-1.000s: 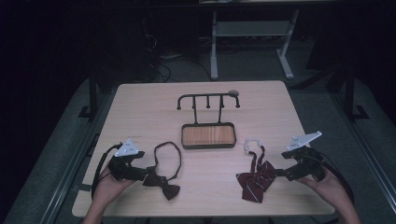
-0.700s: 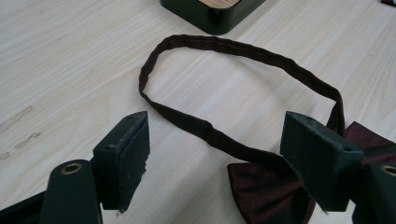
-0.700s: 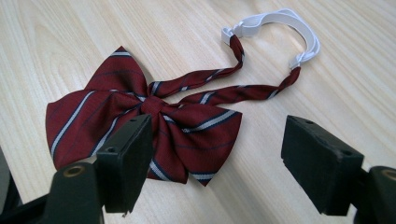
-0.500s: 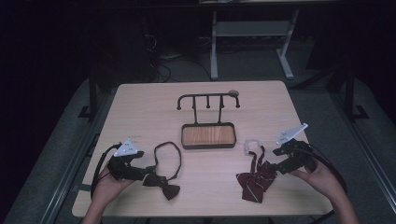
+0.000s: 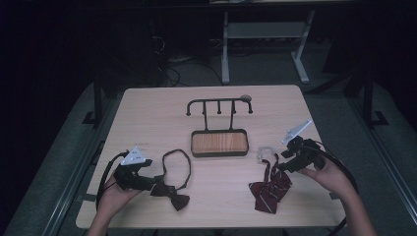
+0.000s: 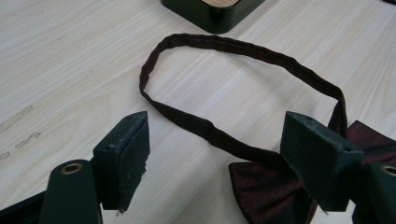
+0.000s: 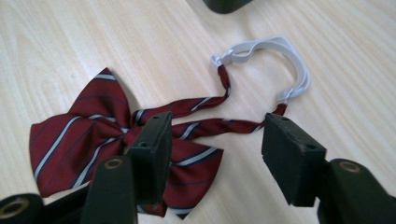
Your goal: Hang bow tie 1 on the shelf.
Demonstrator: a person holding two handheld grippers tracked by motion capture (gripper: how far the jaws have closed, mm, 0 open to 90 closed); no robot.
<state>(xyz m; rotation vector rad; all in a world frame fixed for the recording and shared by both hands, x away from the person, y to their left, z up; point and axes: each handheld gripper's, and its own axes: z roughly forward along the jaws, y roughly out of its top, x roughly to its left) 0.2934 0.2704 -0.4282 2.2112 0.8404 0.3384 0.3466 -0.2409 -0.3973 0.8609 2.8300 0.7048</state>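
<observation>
Nearest the person, at about seven o'clock on the table (image 5: 147, 113), the left gripper (image 5: 147, 181) sits low with its jaws spread wide and nothing pinched; in the left gripper view the dark maroon bow tie (image 6: 266, 186) lies just under and beside the right-hand jaw, its band (image 6: 233, 51) looping out ahead over the wood, so the gripper looks poised over the knot rather than gripping it. At about four o'clock the right gripper (image 5: 281, 166) hovers over the striped bow tie (image 7: 93, 135); its jaws have just been closing and now stand at a middling gap, straddling the two striped straps (image 7: 205, 126) that run from the knot, without pressing on them. That placement reads as lining up to pinch the straps, which would let the tie be lifted by its loop. The white elastic band (image 7: 285, 60) curls beyond, toward one o'clock in that view. Farther off, near the table's centre, stands the wooden-bottomed tray (image 5: 219, 153) with its hook rail (image 5: 219, 102) at twelve o'clock, probably where the loops are meant to hang.
</observation>
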